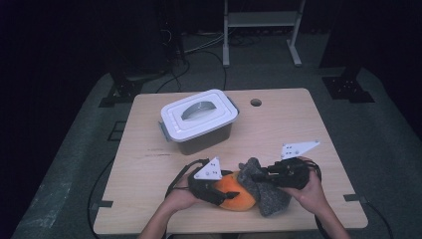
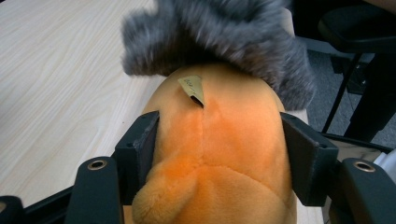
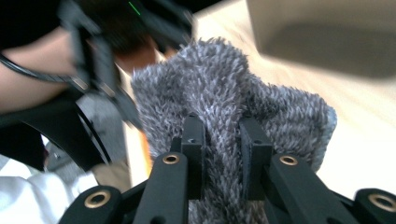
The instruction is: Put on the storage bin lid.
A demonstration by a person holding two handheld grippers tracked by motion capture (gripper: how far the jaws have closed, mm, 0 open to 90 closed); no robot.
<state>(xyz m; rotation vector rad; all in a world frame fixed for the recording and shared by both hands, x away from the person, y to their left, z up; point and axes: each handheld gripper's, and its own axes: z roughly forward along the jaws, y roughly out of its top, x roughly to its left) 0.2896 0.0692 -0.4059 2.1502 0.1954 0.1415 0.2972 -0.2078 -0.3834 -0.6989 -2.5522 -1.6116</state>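
— What do your left jaws have?
— My left gripper [image 2: 215, 154] is clamped on the orange plush toy [image 2: 219, 158], one jaw on each flank; a small tan tag [image 2: 192, 88] sits on its seam at twelve o'clock.
— And the right?
— My right gripper [image 3: 223, 154] pinches a fold of the grey fuzzy cloth [image 3: 224, 98], jaws nearly together.
— Where is it all?
— At the desk's [image 1: 298, 124] six o'clock edge, cloth draped over the toy; the lidded white container [image 1: 199, 119] stands toward eleven o'clock.
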